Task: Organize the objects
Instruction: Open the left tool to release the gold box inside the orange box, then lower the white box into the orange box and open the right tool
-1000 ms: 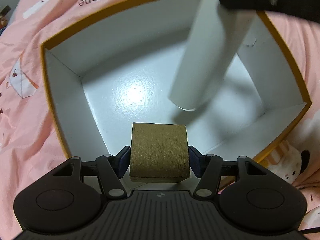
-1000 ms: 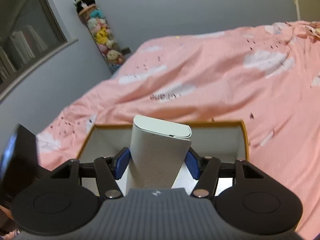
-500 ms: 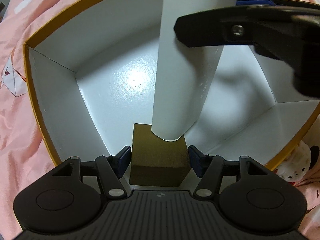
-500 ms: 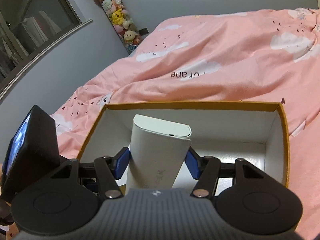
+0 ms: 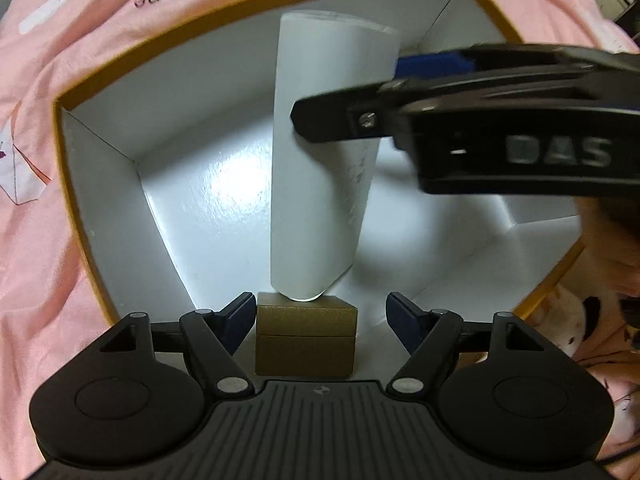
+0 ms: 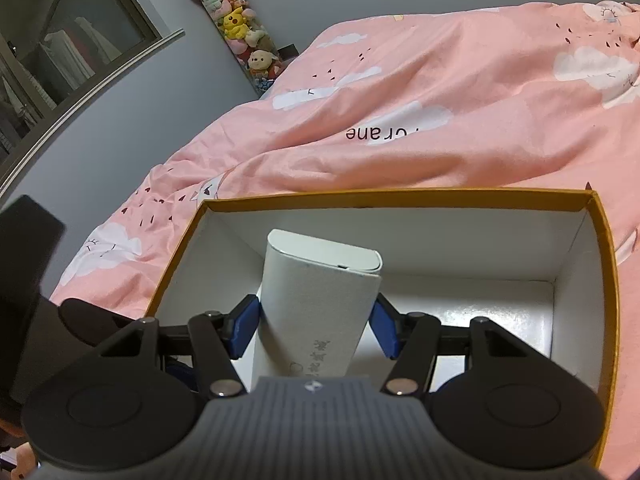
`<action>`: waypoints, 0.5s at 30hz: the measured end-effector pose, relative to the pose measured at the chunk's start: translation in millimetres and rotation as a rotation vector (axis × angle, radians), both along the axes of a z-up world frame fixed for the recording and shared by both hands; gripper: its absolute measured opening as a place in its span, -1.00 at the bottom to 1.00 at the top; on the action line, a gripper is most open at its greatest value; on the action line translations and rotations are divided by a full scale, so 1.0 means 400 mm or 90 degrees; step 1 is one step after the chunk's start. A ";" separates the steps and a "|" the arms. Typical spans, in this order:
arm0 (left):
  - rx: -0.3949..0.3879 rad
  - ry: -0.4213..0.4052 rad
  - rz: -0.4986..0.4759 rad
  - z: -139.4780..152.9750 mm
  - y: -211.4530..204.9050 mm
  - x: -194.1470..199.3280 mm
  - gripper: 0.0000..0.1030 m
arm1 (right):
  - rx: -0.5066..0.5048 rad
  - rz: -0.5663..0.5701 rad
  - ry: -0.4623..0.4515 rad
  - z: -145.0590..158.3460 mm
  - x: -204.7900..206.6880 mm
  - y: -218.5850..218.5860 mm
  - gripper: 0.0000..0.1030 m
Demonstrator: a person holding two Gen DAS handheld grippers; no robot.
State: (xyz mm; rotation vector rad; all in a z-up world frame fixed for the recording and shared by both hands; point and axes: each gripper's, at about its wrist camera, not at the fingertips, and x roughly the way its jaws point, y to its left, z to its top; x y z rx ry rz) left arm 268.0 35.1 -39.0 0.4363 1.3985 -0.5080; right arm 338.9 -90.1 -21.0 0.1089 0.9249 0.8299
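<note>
A: Where does the gold box [image 5: 306, 336] sit?

B: In the left wrist view it rests on the white floor of the open cardboard box [image 5: 96, 148], near the wall at six o'clock. The left claw [image 5: 320, 322] is released: its blue pads [image 5: 236, 320] stand on either side of the gold box, with a clear gap on the three o'clock side and only a sliver on the nine o'clock side.

A: And the tall white item?

B: The white case [image 6: 320, 304] is grasped by the right claw [image 6: 316, 326], blue pads [image 6: 244, 330] pressed on both of its flanks. In the left wrist view the same white case [image 5: 320, 200] stands nearly upright inside the cardboard box, leaning slightly toward one o'clock, with its lower end at the far top edge of the gold box. Whether the two touch cannot be told.

A: What surrounds the cardboard box?

B: Its yellow rim [image 6: 400, 196] lies on a pink duvet [image 6: 440, 100] printed with white clouds. At eleven o'clock in the right wrist view, a tube of plush toys [image 6: 236, 28] leans against the grey wall, and a dark window [image 6: 60, 60] sits at ten o'clock.
</note>
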 end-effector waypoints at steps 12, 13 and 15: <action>-0.128 -0.178 0.162 0.170 0.168 -0.027 0.60 | -0.001 0.004 0.071 -0.017 0.025 0.064 0.20; -0.131 -0.199 0.180 0.169 0.164 -0.014 0.57 | -0.003 0.004 0.076 -0.017 0.028 0.073 0.20; -0.142 -0.238 0.202 0.172 0.149 -0.021 0.47 | -0.008 0.002 0.091 -0.021 0.036 0.094 0.20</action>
